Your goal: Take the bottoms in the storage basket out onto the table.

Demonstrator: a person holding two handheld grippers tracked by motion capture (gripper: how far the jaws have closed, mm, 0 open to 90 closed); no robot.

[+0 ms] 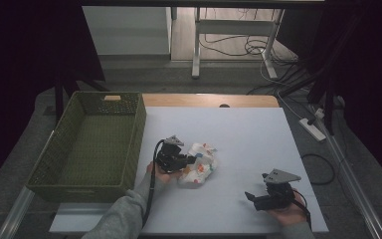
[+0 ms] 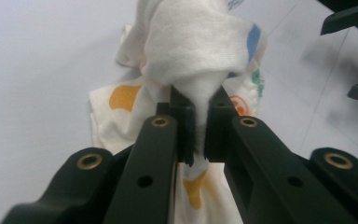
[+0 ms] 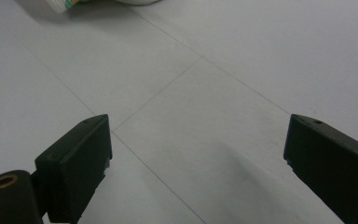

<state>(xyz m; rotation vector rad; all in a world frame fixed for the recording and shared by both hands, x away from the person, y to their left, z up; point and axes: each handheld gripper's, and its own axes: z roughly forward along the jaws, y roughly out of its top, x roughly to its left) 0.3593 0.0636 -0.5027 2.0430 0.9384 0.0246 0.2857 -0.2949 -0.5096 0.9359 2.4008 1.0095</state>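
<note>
A crumpled white cloth [image 1: 200, 163] with orange, blue and green prints lies bunched near the middle of the tabletop [image 1: 248, 134], just right of the green basket [image 1: 92, 144], one fold pinched upward between the left gripper's [image 2: 196, 122] jaws.

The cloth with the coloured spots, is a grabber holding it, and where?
Yes. The left gripper is shut on the cloth, pinching a bunched fold. The right gripper is open and holds nothing.
</note>
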